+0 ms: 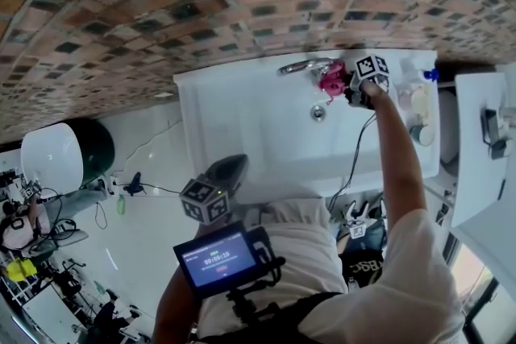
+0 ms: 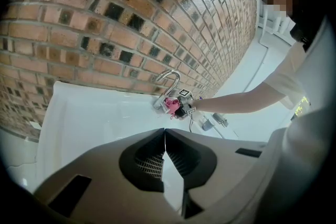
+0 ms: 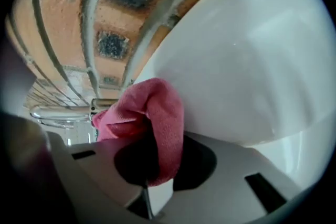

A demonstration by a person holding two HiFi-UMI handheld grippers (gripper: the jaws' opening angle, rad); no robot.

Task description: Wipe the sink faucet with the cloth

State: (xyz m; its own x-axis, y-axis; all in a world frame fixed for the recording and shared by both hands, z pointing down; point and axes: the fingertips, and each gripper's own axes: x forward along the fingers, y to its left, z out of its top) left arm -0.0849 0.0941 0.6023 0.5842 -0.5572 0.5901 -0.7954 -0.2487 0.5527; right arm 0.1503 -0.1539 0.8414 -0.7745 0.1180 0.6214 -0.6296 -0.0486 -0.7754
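A pink cloth [image 1: 330, 79] is bunched against the base of the chrome faucet [image 1: 302, 66] at the back of the white sink [image 1: 242, 109]. My right gripper [image 1: 355, 90] is shut on the cloth, its marker cube just right of the faucet. In the right gripper view the cloth [image 3: 160, 128] folds up out of the closed jaws, the right gripper [image 3: 148, 189] is below it, and the faucet [image 3: 63, 110] lies to the left. My left gripper [image 1: 230, 167] hangs shut and empty over the sink's near edge. From the left gripper [image 2: 165, 139] view the cloth [image 2: 171, 105] sits under the faucet [image 2: 169, 78].
A brick wall [image 1: 161, 4] runs behind the sink. Bottles and a cup [image 1: 419, 102] stand on the sink's right end. The drain [image 1: 318, 113] is below the faucet. A white shelf [image 1: 484, 149] is at the right, a white round bin [image 1: 52, 159] at the left.
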